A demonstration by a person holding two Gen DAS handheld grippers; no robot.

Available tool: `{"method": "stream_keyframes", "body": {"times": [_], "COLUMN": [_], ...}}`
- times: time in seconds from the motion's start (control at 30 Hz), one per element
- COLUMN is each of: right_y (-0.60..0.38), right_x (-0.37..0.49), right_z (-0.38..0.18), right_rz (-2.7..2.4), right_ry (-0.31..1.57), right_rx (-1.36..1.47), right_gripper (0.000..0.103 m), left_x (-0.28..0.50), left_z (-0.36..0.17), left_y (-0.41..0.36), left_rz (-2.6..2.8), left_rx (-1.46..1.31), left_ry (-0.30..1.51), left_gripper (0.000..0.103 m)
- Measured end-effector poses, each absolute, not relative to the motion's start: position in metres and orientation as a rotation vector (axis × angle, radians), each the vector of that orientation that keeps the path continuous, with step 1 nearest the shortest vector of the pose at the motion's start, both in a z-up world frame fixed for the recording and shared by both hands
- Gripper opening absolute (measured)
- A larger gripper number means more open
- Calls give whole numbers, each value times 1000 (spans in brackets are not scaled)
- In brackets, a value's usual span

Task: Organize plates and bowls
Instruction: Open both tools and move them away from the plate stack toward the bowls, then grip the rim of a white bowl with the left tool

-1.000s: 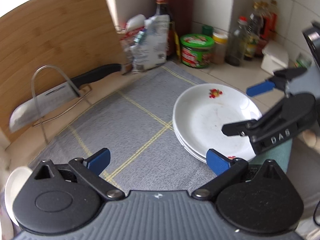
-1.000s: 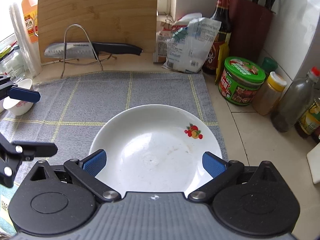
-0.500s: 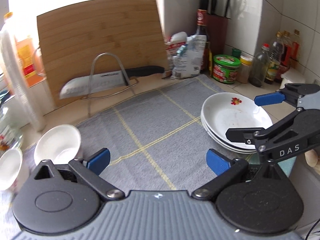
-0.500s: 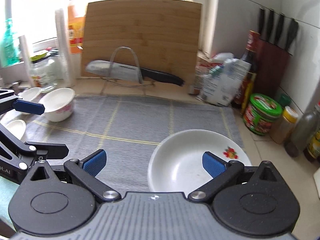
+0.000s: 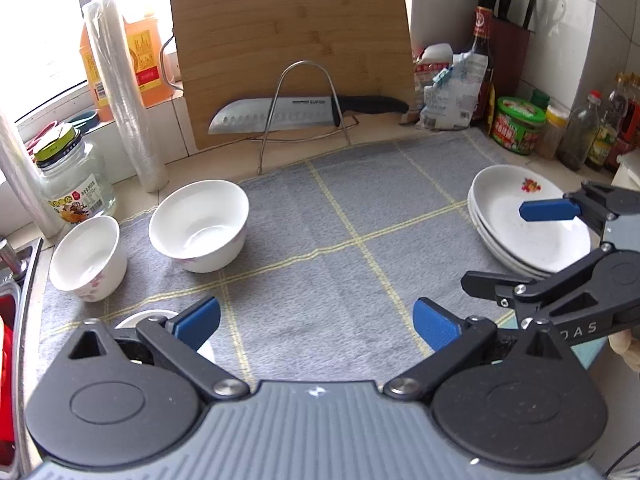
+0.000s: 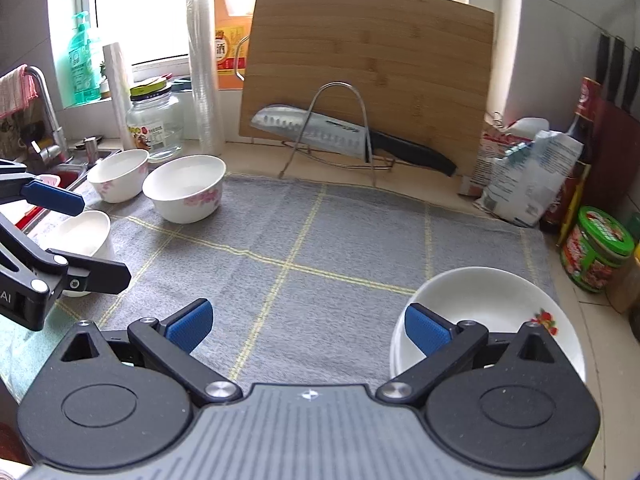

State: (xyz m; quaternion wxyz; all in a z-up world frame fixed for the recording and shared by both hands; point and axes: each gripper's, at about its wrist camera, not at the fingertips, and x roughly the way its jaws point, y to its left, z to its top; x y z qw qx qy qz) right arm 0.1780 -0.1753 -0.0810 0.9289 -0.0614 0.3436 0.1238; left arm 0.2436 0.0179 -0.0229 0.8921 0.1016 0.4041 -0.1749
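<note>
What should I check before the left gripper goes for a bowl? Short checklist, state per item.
1. Left gripper open and holding nothing: ok.
2. Right gripper open and holding nothing: ok.
3. Plates stacked: ok, the plate stack sits at the right edge of the grey mat.
4. Bowls gathered: not ok, the large bowl, the small bowl and the near bowl stand apart, all upright.
5. Approach path to the large bowl: ok, only bare mat lies between it and the left gripper.
6. Near bowl position: cannot tell from the left wrist view, the left gripper's finger hides most of it.
</note>
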Motion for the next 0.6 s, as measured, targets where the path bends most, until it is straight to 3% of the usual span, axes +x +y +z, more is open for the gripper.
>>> {"method": "stream_keyframes", "body": {"times": [0.6], "right_y": [-70], "right_x": [259], "right_z": [-105], "right_rz": [363], "right_ry": [742], "right_rx": [-263], "right_gripper": [103], "left_x": [383], "left_z": [-27], "left_y": [100], "left_rz": [-557], "left_rx": [365], "left_ry": [927], "left_gripper": [102]}}
